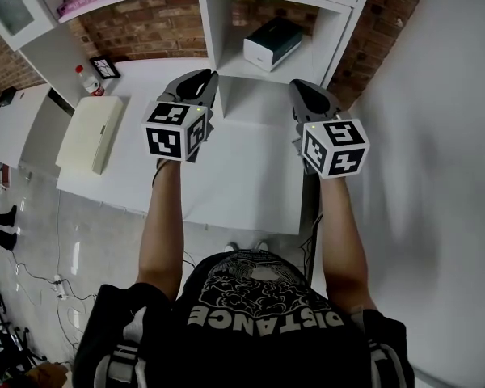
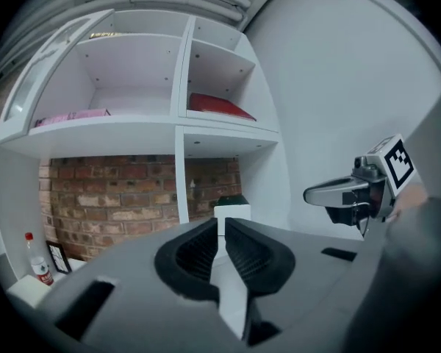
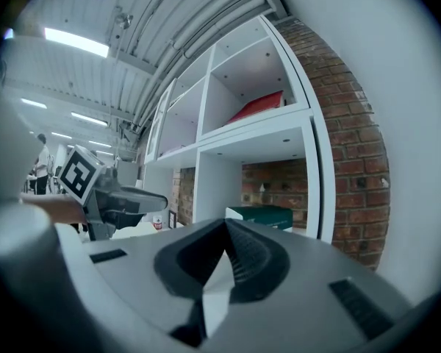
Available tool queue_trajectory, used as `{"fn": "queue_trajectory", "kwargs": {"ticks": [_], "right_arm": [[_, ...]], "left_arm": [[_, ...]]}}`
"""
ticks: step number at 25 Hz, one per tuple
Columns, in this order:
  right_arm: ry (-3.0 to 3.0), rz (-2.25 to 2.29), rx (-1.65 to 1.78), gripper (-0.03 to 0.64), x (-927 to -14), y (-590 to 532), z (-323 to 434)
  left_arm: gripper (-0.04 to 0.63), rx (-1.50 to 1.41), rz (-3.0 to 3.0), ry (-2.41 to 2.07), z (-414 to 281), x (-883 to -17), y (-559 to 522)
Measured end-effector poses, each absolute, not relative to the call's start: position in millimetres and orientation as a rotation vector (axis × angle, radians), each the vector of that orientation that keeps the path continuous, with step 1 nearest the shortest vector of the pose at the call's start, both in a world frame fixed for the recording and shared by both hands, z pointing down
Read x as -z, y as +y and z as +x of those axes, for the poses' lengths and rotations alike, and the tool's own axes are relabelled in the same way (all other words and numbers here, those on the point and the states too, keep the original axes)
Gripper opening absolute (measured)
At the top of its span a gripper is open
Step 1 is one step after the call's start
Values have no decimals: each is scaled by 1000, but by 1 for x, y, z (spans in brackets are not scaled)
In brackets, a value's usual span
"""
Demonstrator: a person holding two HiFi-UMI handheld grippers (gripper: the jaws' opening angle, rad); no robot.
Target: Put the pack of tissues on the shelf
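- My left gripper (image 1: pixel 205 81) and right gripper (image 1: pixel 301 89) hover side by side over the white worktop (image 1: pixel 242 180), at its back edge before the shelf (image 1: pixel 212 23).
- Left jaws are drawn almost together on nothing; right jaws meet at the tips, also empty.
- The pack of tissues (image 1: pixel 272 43) lies flat in the shelf's lowest compartment, ahead of both grippers and apart from them.
- Its dark green top faces up; its long axis runs skewed to the shelf's front edge, near-left to far-right.
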State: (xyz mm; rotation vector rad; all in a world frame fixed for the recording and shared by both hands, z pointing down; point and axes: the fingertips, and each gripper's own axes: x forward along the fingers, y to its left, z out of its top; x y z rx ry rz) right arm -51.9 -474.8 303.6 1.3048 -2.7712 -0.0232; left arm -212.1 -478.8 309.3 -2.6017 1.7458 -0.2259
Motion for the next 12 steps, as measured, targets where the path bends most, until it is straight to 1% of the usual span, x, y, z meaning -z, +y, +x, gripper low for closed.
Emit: {"fn": "queue_trajectory", "kwargs": {"ticks": [2, 6, 12], "right_arm": [[-2766, 1298, 28, 3, -303, -474, -53], [-2755, 1317, 25, 3, -303, -477, -49], [-2750, 1328, 35, 3, -300, -481, -44]], "left_arm": [[9, 210, -2589, 1761, -215, -308, -477], [8, 145, -2604, 1819, -226, -307, -478], [8, 144, -2614, 1813, -223, -307, -482]]}}
